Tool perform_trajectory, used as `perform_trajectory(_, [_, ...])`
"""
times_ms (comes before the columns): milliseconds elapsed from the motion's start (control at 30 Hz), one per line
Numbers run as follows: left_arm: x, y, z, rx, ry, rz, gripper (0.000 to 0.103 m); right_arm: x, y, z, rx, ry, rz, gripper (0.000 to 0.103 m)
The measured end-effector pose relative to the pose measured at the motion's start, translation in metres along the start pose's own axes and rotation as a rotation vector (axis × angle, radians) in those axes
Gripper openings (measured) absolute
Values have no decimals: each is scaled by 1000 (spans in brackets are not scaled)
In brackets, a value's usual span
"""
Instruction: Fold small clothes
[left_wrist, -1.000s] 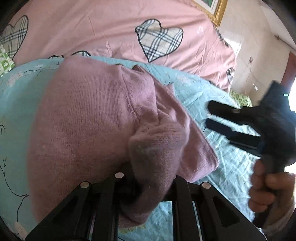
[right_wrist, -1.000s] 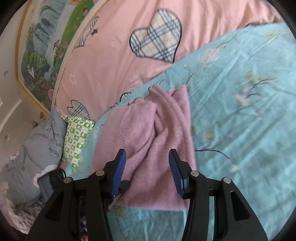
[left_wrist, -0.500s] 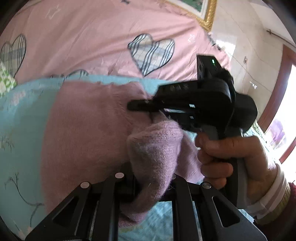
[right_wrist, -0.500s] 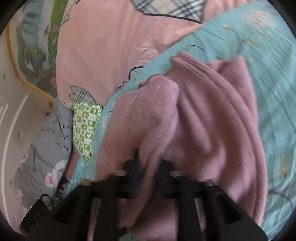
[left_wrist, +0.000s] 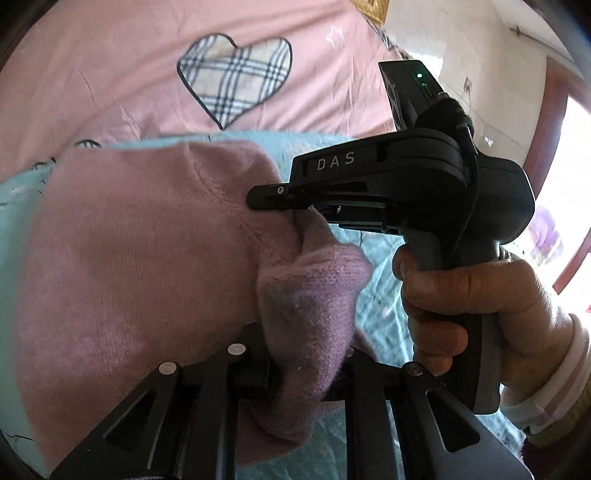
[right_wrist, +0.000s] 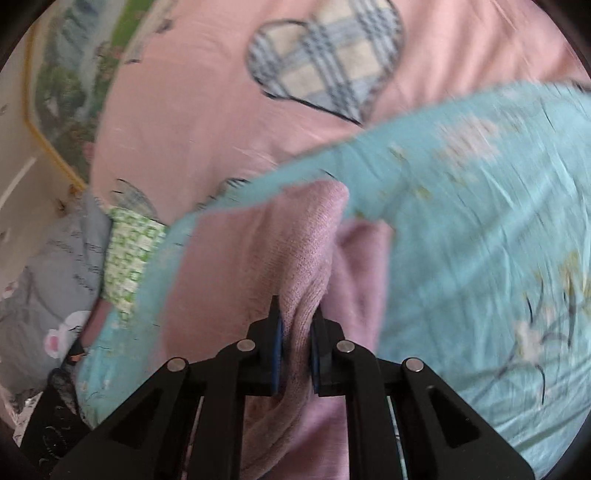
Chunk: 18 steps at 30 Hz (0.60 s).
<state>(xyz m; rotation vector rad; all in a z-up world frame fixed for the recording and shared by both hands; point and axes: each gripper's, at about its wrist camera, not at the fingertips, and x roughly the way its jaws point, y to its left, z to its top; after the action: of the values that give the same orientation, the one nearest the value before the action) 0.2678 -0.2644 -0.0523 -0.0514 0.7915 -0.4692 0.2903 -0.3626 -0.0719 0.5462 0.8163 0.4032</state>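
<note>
1. My left wrist camera sits just behind its fingers (left_wrist: 258, 369), tilted down at the bed, close over the pink sweater (left_wrist: 129, 258).
2. My right wrist camera looks down likewise, equally close.
3. Both views share the sweater, the blue sheet (right_wrist: 480, 240) and the plaid heart (left_wrist: 236, 74) on the pink cover.

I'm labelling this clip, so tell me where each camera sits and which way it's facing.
Left wrist: on the left gripper, looking down its fingers at the pink knit garment pinched between them; the right gripper and a hand show.
Right wrist: on the right gripper, facing the garment on the turquoise floral sheet.
Both share garment, sheet, pink heart-print quilt.
</note>
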Motion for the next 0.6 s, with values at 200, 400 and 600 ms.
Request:
perform_trajectory(200, [-7, -3, -7, 12, 1, -43, 31, 0, -10, -6, 12, -17, 3, 13])
perform_trajectory(400, [-19, -4, -5, -8, 14, -100, 46, -1, 2, -3, -45, -16, -38, 13])
perform_trajectory(600, [-56, 8, -18, -24, 20, -119, 59, -13, -2, -6, -17, -32, -64, 30])
